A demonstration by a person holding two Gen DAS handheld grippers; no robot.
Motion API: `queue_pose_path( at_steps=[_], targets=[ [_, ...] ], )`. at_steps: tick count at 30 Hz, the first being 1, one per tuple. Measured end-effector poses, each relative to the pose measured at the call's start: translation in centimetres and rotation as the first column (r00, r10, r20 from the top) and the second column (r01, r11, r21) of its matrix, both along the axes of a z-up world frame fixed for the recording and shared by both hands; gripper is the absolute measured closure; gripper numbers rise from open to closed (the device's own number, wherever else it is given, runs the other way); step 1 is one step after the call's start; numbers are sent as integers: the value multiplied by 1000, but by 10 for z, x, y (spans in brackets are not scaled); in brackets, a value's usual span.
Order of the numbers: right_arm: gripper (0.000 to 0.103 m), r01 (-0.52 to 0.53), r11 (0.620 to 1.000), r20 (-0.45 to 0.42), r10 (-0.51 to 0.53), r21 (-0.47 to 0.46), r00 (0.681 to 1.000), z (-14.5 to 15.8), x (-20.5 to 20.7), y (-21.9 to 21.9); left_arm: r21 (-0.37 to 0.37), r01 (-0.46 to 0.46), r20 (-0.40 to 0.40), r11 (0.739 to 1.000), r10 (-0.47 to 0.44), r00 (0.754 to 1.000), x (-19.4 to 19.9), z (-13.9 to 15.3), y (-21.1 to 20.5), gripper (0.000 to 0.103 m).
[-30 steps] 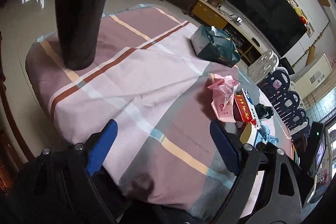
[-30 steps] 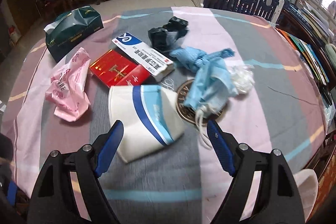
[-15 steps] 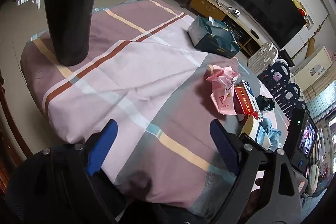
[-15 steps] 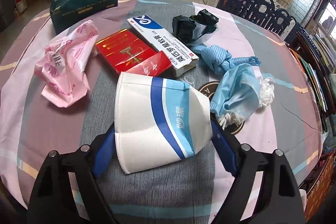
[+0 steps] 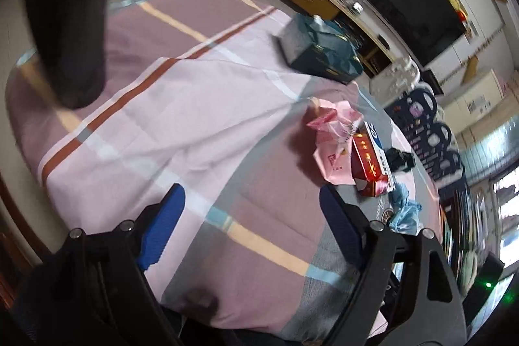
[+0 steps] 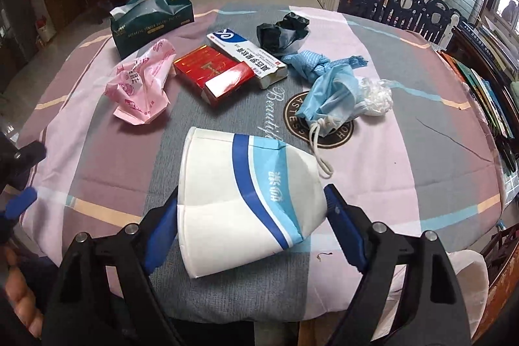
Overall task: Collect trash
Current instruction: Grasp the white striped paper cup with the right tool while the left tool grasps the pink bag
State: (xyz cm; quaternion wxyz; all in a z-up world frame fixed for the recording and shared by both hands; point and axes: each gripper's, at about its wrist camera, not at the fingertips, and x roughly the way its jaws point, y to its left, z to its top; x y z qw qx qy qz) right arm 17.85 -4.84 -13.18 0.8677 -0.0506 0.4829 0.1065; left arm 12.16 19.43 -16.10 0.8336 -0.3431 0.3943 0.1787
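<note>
Crushed paper cup (image 6: 246,200) lies on its side at the near edge of the table (image 6: 405,171), between the blue pads of the right gripper (image 6: 251,229). Jaws spread; pads look to be just at the cup's sides, contact hard to tell from this angle.

To do it well: close slow and light, since the cup is already creased and may fold or squirt out. Grip mid-body, not the rim. Lift straight up, clear of the mask cord (image 6: 319,151) next to it.

Left gripper (image 5: 249,222): nothing between its pads, jaws closing slightly over bare cloth.

Beyond the cup: pink wrapper (image 6: 142,86), red box (image 6: 211,73), blue masks (image 6: 327,96), black bag (image 6: 282,31).

Versus a second ago: right gripper has moved in, so the cup sits between its jaws rather than ahead. Left view now motion-blurred.
</note>
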Motion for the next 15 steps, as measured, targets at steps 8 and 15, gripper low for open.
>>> queue_pose_path(
  at_steps=[8, 15],
  targets=[
    [20, 43, 996, -30, -41, 77, 999, 5, -9, -34, 127, 253, -83, 959, -244, 966, 105, -10, -28, 19],
    [20, 83, 991, -63, -76, 103, 995, -1, -12, -52, 57, 261, -45, 964, -258, 965, 144, -34, -40, 34]
  ],
)
